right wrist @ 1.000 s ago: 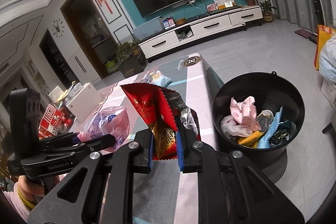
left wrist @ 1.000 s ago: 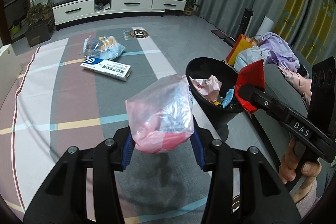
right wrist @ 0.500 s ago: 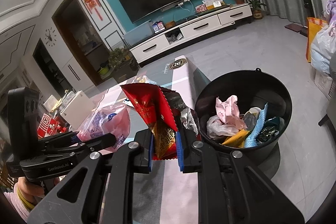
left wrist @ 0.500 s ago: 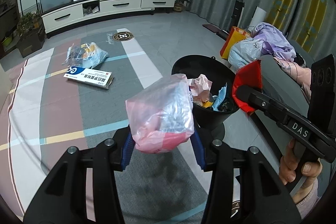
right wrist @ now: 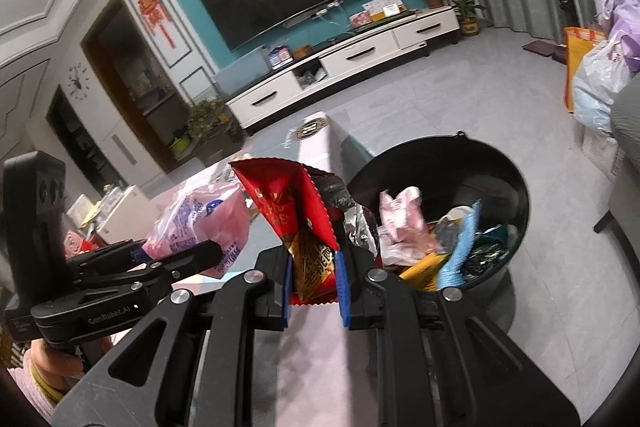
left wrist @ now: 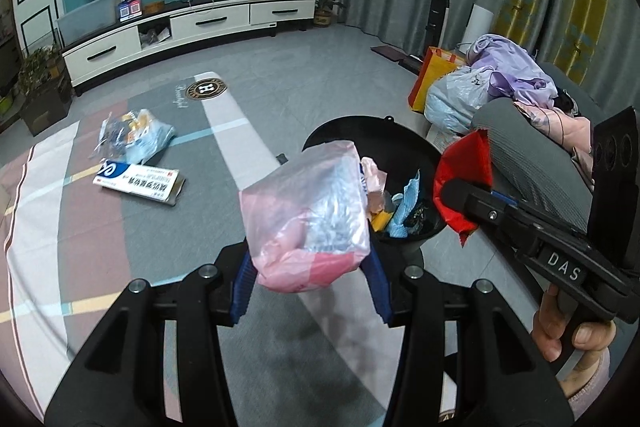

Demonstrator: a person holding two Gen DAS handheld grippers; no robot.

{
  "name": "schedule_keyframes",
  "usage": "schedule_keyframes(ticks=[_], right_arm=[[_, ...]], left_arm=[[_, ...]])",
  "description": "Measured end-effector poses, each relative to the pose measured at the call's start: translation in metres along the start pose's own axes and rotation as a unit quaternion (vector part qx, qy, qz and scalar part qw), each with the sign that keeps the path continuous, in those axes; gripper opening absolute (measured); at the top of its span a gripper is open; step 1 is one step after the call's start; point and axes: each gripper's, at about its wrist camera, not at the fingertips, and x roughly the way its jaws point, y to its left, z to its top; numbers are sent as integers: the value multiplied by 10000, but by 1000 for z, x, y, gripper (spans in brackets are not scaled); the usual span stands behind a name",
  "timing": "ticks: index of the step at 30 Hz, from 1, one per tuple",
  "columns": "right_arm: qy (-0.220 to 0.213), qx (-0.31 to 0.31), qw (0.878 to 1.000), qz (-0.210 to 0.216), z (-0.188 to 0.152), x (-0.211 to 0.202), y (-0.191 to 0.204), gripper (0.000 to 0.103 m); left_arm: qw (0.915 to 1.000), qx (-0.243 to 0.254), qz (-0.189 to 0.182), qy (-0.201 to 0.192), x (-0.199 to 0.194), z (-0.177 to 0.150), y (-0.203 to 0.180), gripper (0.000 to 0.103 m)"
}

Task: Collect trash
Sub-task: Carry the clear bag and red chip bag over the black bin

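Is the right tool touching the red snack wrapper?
Touching. The right wrist view shows the red snack wrapper pinched between the right tool's blue pads, held up off the floor.

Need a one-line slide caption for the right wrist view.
Right gripper holding a red snack wrapper beside the part-filled black trash bin, left gripper alongside with a pink bag.

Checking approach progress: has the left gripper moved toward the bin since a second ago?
Yes. In the left wrist view the left gripper, shut on the pink bag, has closed in on the black bin: the bag now overlaps the rim, where rug showed between them before.
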Motion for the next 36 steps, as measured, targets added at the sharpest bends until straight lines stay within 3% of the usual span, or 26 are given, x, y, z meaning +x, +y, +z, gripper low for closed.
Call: schedule_keyframes(ticks=[9, 18, 36], right_arm=[[-101, 73, 9987, -496, 7, 7, -27, 19], [-118, 198, 9972, -718, 14, 22, -51, 19], [144, 85, 9898, -1417, 21, 64, -80, 19]], left_arm=[[9998, 195, -91, 41, 33, 21, -19, 49], [9991, 354, -152, 161, 71, 31, -34, 49], [9980, 388, -215, 442, 135, 49, -42, 49]])
